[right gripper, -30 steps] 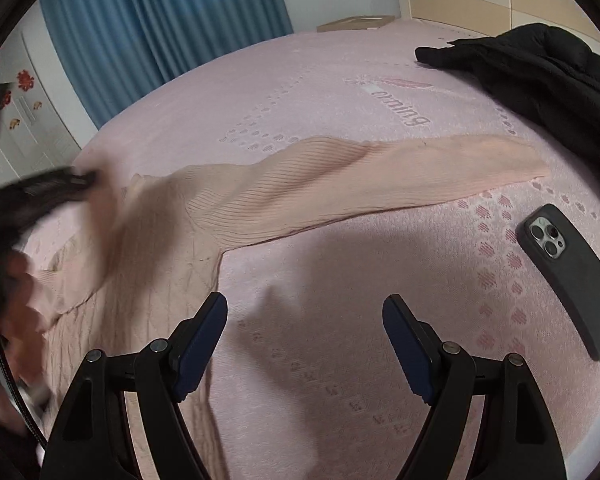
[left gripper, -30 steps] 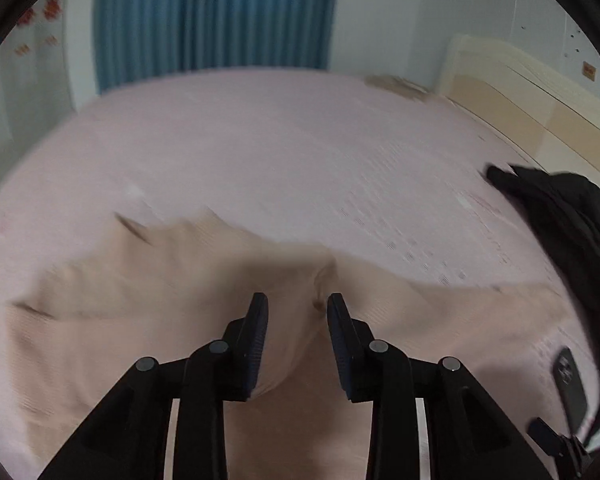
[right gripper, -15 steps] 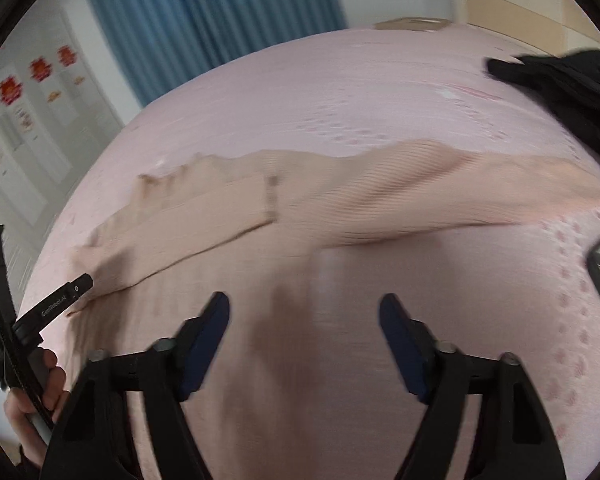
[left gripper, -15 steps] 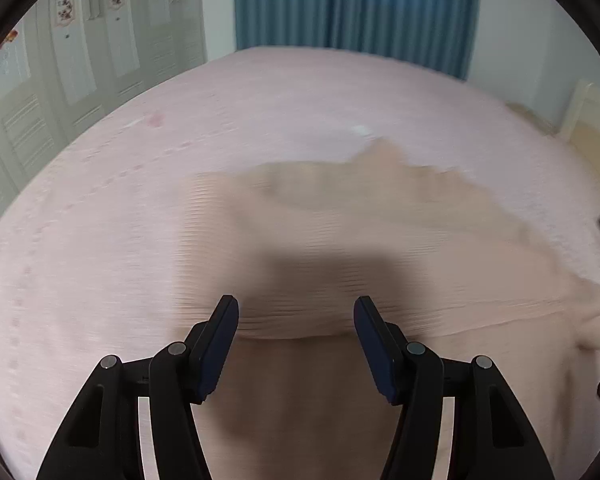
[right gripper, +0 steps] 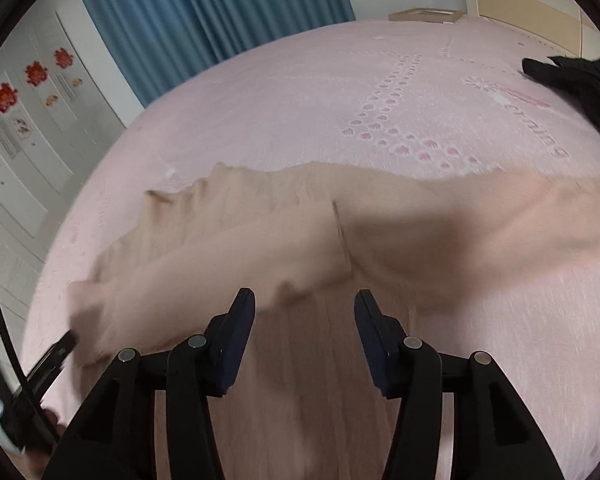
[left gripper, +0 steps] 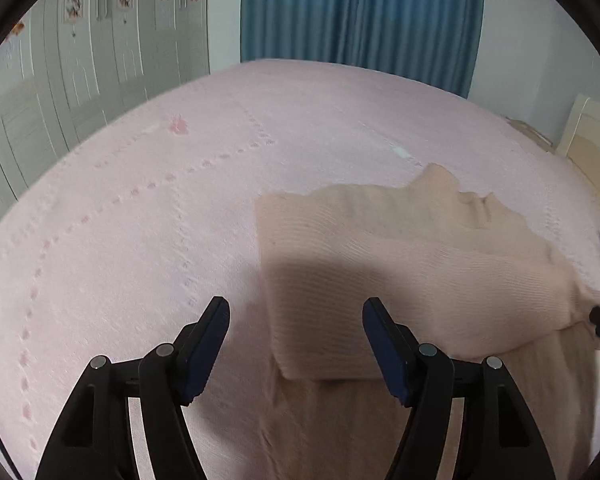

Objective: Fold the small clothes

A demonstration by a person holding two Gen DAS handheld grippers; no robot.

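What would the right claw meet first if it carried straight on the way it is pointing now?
Most likely the beige sweater: the open right claw points at its folded-over sleeve, with nothing between, though depth is unclear.

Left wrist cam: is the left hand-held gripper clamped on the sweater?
No, the left hand-held gripper is open, its fingers apart above the beige sweater, holding nothing.

Right wrist view: sweater (right gripper: 300,232) motion-blurred, rib detail lost; far sleeve (right gripper: 560,208) runs off right edge. Black garment (right gripper: 580,80) cropped at right edge. Left tongs (right gripper: 48,356) just a blurred sliver at frame edge there, jaw state unreadable from it.
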